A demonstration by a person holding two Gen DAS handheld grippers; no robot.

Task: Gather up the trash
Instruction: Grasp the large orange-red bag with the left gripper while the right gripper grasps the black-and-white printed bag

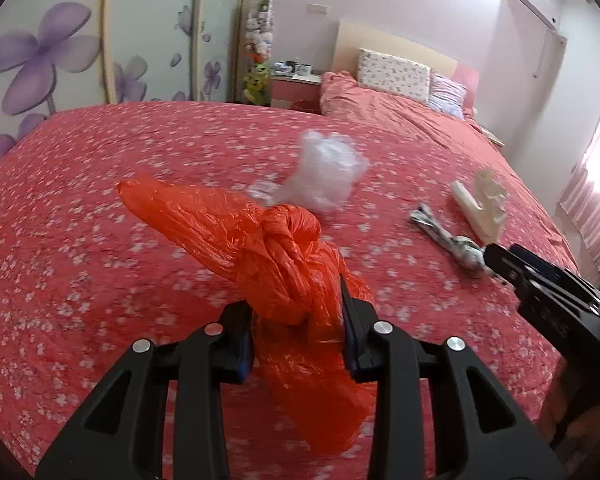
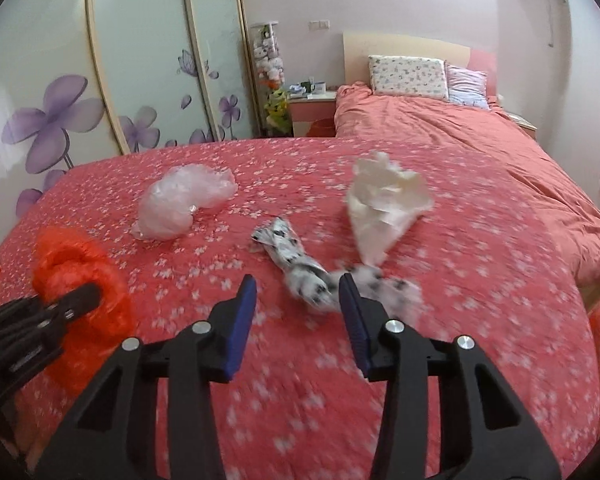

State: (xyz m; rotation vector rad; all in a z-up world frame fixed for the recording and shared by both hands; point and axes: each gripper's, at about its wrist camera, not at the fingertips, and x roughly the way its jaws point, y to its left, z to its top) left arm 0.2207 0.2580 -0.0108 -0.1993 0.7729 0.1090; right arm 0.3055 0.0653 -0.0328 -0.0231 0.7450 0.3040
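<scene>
Left tool gripping the orange bag, right tool closing in on the spotted wrapper.

My left tool (image 1: pixel 298 332) is clenched on the knotted orange bag (image 1: pixel 276 248), but it pinches thin plastic below the knot and could slip. My right tool (image 2: pixel 298 312) stands released, the black-and-white wrapper (image 2: pixel 300 268) just beyond its tips; the blur suggests I may overshoot or snag the bedspread (image 2: pixel 300 380). Farther off lie a clear plastic bag (image 2: pixel 180 204) to the left and crumpled white paper (image 2: pixel 384 208) to the right. The soft pink floral bed fills the room, with flowered wardrobe doors (image 2: pixel 100 100) on the left and pillows (image 2: pixel 408 76) far.
</scene>
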